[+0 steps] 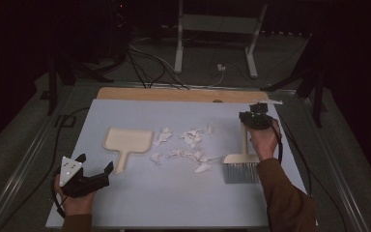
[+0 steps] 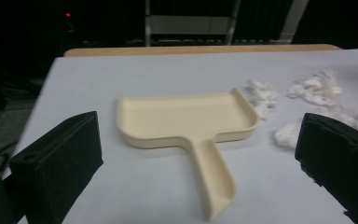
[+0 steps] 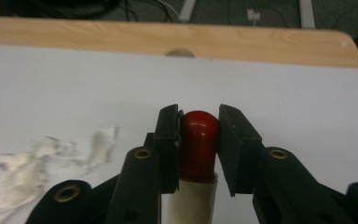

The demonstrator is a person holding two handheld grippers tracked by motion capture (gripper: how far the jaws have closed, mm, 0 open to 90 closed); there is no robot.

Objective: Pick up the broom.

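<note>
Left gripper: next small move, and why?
Probably ease the left gripper forward onto the dustpan handle and close. Its jaws stand open, just short of the handle, while the right gripper already clamps the brush beside the paper scraps.

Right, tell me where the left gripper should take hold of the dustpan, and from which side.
Probably the handle. The dustpan lies flat with that narrow handle pointing toward the open left gripper; the tray is wide and shallow. Come in low from the person's side, one jaw on each long edge, keeping the open mouth facing the paper scraps.
</note>
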